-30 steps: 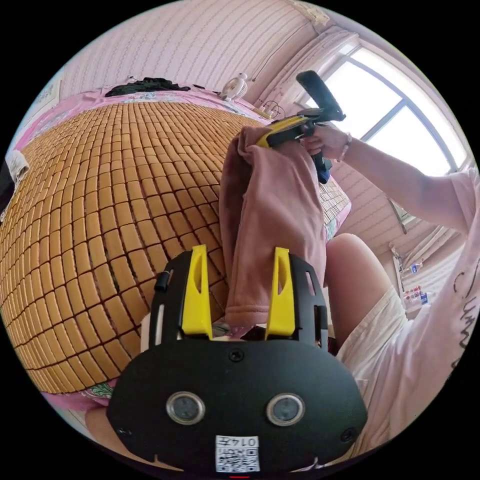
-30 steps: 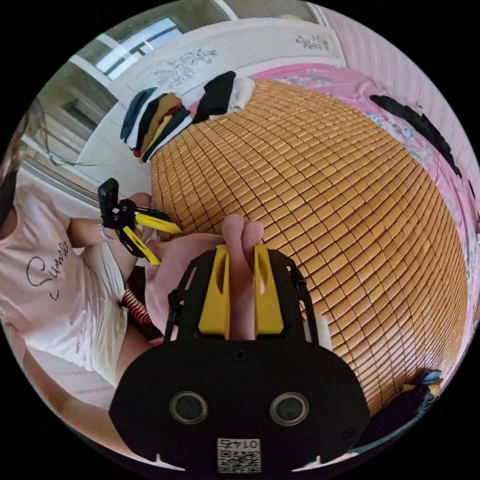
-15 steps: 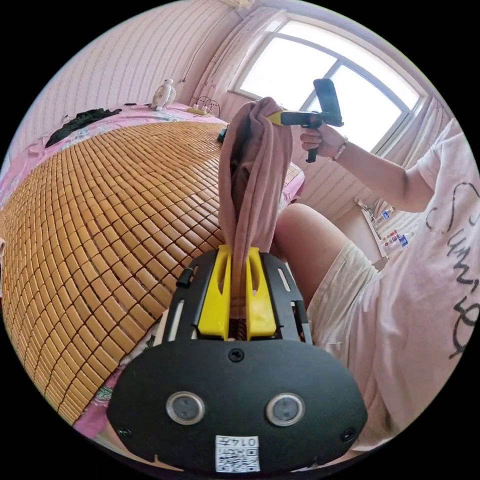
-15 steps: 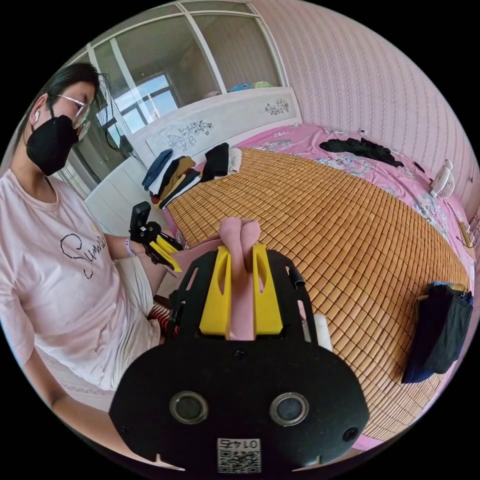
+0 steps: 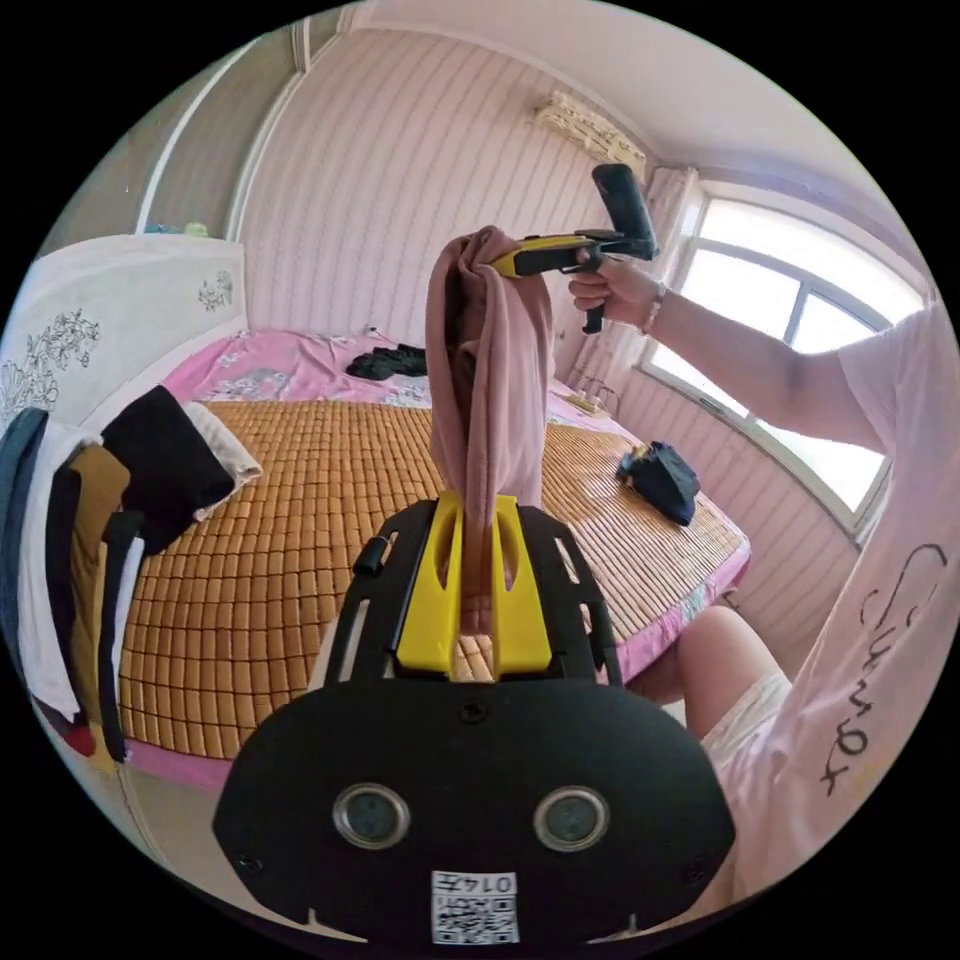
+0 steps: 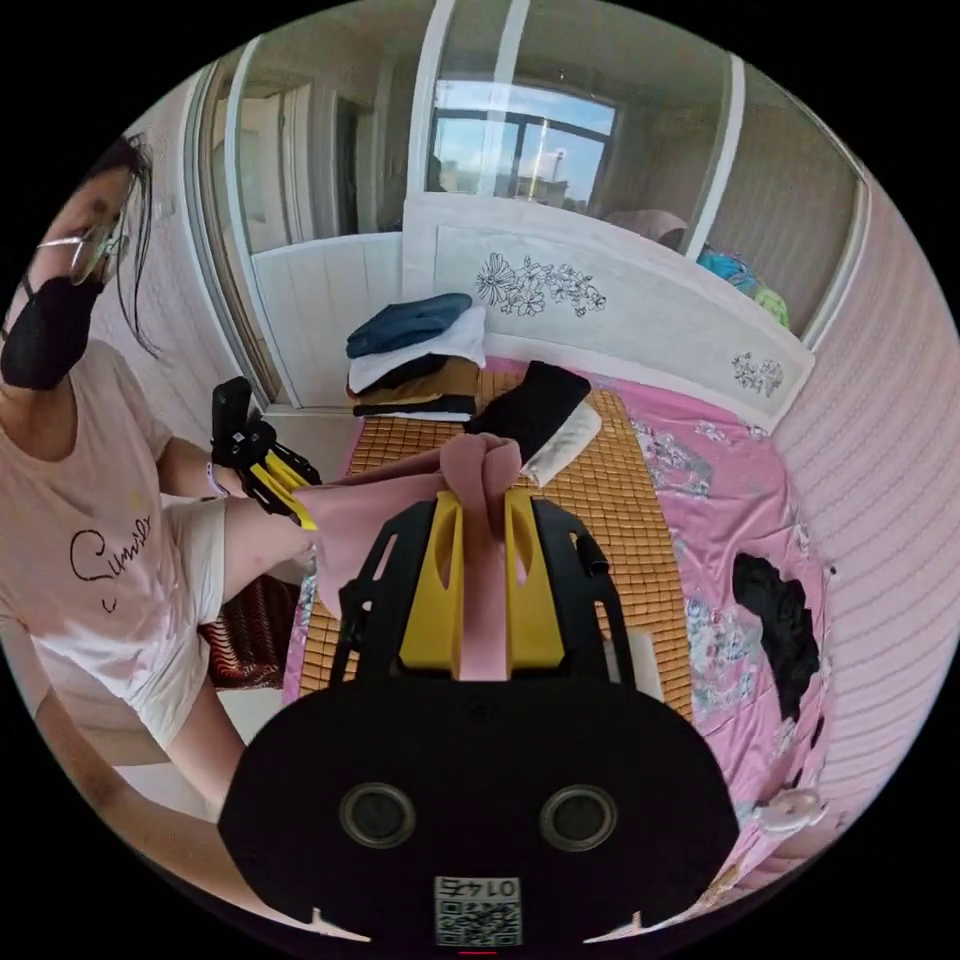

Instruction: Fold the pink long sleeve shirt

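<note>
The pink long sleeve shirt (image 5: pixel 490 380) hangs bunched in the air above the bed's bamboo mat (image 5: pixel 300 540) — stretched between both tools. The left tool (image 5: pixel 473 600) has its jaws clamped on one end; the right tool (image 6: pixel 484 590) clamps the other end. Stacked folded clothes (image 6: pixel 420 355) sit at the mat's headboard end.

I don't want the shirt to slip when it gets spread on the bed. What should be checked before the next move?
1. Left tool shut on pink shirt: ok.
2. Right tool shut on shirt: ok.
3. Shirt clear of the bamboo mat, hanging between tools: ok.
4. Shirt untwisted, sleeves free: not ok, bunched in a rope.
5. Bare mat to lay it on: ok; folded stack and dark bundle sit at edges.
</note>
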`<state>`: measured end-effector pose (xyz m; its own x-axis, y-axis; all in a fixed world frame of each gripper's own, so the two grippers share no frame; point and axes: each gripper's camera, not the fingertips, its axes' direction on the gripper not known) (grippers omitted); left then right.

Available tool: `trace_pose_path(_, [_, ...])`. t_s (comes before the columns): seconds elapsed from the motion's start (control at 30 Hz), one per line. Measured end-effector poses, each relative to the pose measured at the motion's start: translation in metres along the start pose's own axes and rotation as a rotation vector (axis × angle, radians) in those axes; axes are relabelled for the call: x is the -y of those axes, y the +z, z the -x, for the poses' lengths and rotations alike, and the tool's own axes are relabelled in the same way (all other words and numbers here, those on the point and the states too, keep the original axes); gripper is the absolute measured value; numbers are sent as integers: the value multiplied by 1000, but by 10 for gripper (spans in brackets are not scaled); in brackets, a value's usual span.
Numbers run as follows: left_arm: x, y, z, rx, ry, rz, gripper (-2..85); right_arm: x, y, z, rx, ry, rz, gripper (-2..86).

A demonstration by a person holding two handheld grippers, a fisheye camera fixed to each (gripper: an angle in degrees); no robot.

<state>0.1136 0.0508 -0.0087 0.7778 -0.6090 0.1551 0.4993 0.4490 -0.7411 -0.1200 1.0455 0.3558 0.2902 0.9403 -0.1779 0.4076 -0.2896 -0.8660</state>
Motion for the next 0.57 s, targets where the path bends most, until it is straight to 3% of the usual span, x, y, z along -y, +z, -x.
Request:
trace_pose_path(0.1, [31,-13,61,131,-98,-115,56,121,51,-43,-26,-119,111,97])
trace_pose_path(0.17, [51,-24,129,224,-275,-170,89,193,99,-76,-58,-10,142,124])
trace_pose_path(0.27, [42,-28,183,371,-407,-108,112,241,179,-113,-10,347,131,125])
trace_pose_path(0.37, [9,-28,164,423,-324,5,111,207,223,-83,-5,382,23,103])
trace_pose_path(0.47, [-33,-27,117,420,-250,88,103,109,249,-29,-64,335,111,91])
trace_pose_path(0.57, [-66,-27,66,361,-225,115,90,-33,229,50,-250,383,222,82])
